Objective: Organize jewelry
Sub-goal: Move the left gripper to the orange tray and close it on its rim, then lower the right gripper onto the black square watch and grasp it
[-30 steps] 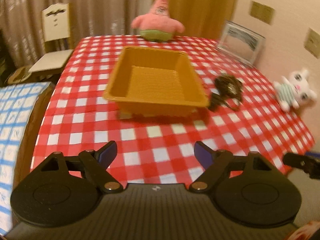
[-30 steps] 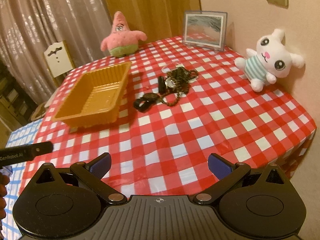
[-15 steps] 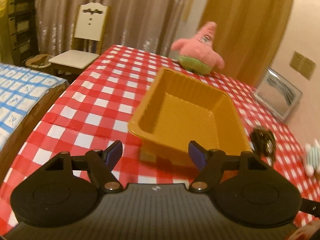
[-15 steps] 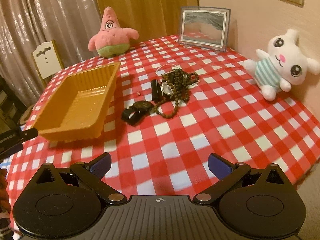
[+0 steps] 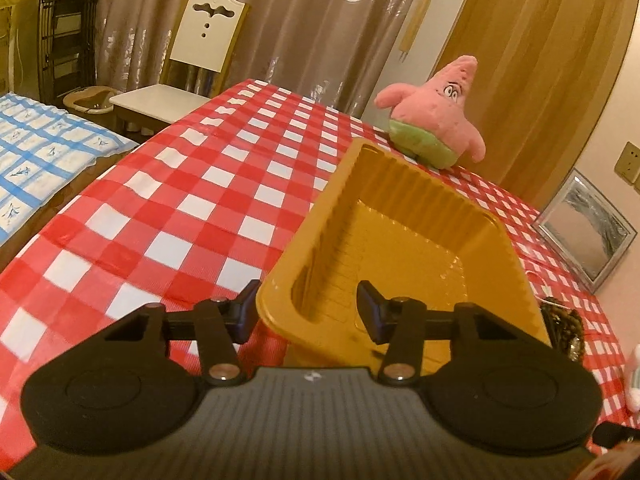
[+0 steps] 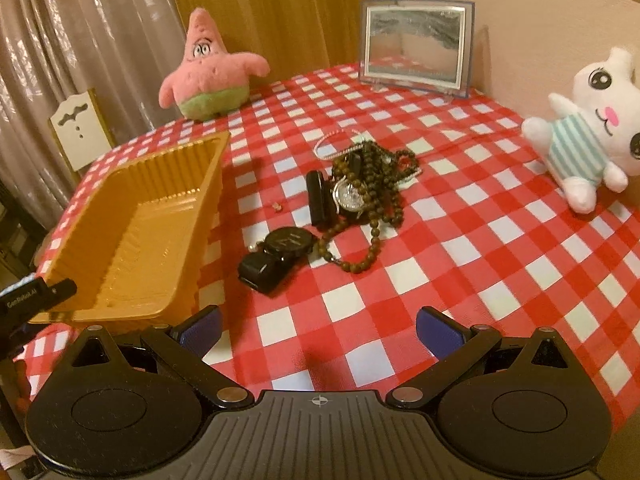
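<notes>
Left gripper (image 5: 306, 308) has swung in, fingers closing astride yellow tray's (image 5: 404, 240) near corner, not yet pinching; right gripper (image 6: 318, 326) hanging released, edging twd jewelry pile (image 6: 360, 192); tray-steadying prob underway.

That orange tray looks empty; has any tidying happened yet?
Nothing is sorted: the tray holds nothing. The left gripper is closing over its near corner. The right gripper is open and empty. The watches and beads still lie on the cloth.

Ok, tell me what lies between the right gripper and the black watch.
Nothing: in the right wrist view only bare checked tablecloth separates the open right gripper from the black watch.
</notes>
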`<state>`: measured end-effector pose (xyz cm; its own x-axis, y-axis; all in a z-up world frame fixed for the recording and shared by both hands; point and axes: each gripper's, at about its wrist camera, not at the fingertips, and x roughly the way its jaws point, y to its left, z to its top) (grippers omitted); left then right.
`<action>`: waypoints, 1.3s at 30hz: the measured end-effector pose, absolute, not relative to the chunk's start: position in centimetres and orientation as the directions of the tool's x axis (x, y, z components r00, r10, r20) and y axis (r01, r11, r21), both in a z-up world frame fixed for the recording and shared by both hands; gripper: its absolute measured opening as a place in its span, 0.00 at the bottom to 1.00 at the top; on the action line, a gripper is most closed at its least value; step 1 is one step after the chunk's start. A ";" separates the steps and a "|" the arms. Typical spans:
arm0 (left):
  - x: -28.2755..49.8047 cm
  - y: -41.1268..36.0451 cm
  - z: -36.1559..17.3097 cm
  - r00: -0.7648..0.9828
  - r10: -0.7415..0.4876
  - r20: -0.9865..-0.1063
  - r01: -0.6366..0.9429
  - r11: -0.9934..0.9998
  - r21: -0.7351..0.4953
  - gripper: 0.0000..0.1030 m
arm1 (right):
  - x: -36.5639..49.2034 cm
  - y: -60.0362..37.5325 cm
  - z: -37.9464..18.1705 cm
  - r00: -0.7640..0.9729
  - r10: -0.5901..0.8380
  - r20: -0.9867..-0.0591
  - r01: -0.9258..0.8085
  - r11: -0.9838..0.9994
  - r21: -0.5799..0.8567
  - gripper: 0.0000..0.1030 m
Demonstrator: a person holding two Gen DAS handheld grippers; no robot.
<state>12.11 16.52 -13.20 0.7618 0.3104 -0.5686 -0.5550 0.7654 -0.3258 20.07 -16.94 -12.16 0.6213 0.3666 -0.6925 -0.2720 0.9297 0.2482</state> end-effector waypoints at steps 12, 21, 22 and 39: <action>14.4 18.0 -13.7 0.801 0.267 -0.536 -0.438 0.872 -0.220 0.09 | 21.8 -15.5 -13.9 0.599 0.341 -0.725 -0.242 0.940 0.242 1.00; 17.0 19.4 -11.5 0.861 0.150 -0.486 -0.209 0.976 -0.068 0.03 | 22.7 -15.0 -13.7 0.622 0.330 -0.710 -0.225 0.944 0.241 0.99; 17.3 19.6 -11.2 0.865 0.141 -0.482 -0.189 0.981 -0.053 0.03 | 22.9 -14.7 -13.5 0.634 0.330 -0.699 -0.225 0.944 0.242 0.99; 19.8 19.6 -9.8 0.901 0.035 -0.433 0.044 0.984 0.172 0.04 | 24.3 -12.2 -13.0 0.665 0.362 -0.653 -0.230 0.931 0.282 0.73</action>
<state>19.79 19.58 -9.82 0.9008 0.0348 -0.4329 0.0445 0.9841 0.1717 24.33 -12.25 -12.95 0.6648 0.3619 -0.6535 -0.2301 0.9315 0.2818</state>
